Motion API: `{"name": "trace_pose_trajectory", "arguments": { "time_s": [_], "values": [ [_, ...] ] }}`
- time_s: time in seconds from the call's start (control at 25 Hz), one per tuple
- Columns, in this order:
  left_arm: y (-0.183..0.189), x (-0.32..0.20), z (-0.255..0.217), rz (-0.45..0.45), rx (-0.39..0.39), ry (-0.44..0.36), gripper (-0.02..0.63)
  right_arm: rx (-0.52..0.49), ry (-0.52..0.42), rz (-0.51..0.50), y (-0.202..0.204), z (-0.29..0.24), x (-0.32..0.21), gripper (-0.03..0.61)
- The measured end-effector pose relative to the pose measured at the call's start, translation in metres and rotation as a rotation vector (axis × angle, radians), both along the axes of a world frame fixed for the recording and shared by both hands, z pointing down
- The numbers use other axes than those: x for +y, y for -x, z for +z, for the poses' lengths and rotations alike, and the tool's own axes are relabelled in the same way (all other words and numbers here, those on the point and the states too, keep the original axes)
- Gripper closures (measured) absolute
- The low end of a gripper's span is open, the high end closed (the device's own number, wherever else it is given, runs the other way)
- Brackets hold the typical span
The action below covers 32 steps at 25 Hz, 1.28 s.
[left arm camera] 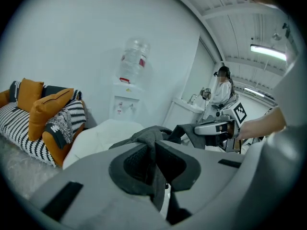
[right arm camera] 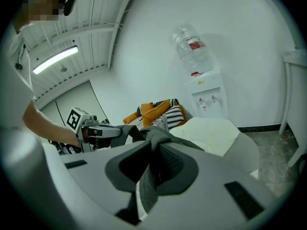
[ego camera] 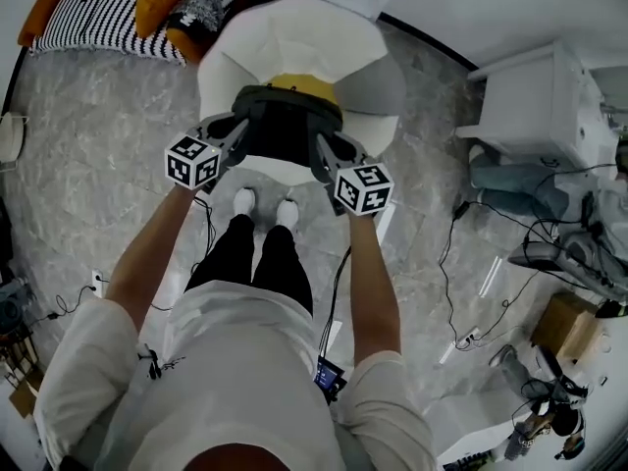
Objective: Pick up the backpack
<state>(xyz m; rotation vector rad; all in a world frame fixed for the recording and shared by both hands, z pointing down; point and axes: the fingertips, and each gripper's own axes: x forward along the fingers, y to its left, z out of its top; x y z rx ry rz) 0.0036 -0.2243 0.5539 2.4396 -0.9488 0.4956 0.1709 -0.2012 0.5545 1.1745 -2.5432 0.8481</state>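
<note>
Left gripper (ego camera: 235, 128) and right gripper (ego camera: 324, 150): the fingers (left arm camera: 127, 169) of each pinch grey strap fabric (left arm camera: 148, 138) at opposite sides of the backpack (ego camera: 285, 130). This likely shares its weight and keeps it level, at the front edge of the white armchair (ego camera: 294, 37).

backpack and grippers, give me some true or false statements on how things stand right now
1. The left gripper is shut on grey fabric of the backpack. True.
2. The right gripper is open and empty. False: its jaws are also clamped on the backpack's grey fabric.
3. The backpack lies flat on the floor. False: it is at the front of the white chair, held between the two grippers.
4. Orange and striped cushions lie on the floor beyond the chair. True.
</note>
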Motion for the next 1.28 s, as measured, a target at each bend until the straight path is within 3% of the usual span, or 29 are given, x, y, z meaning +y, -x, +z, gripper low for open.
{"name": "trace_pose_trajectory", "arguments": {
  "time_s": [0.6,1.28],
  "values": [
    [0.004,0.028,-0.095,0.110,0.033,-0.113,0.584,-0.027,-0.097,0.077,0.007,-0.099,0.038,0.537],
    [0.023,0.047,-0.197,0.144,0.111,-0.280,0.584,-0.046,-0.244,0.045,0.026,-0.199,0.060,0.537]
  ]
}}
